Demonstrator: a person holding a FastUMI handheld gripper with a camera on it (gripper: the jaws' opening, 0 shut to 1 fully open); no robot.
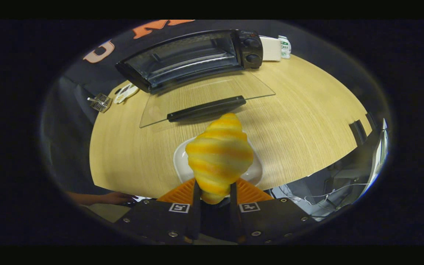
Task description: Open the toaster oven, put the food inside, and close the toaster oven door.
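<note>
Claw (215, 191) clamps croissant (219, 156), seemingly clear of plate (180, 162); we carry level over glass door (204, 97) into toaster oven (190, 59).

The one camera rides on the hand-held gripper (214, 191), looking forward and slightly down along its two orange ribbed fingers (182, 191). It sits close above the pale wooden table (307, 125) and faces the black toaster oven (193, 59) at the far side.
</note>
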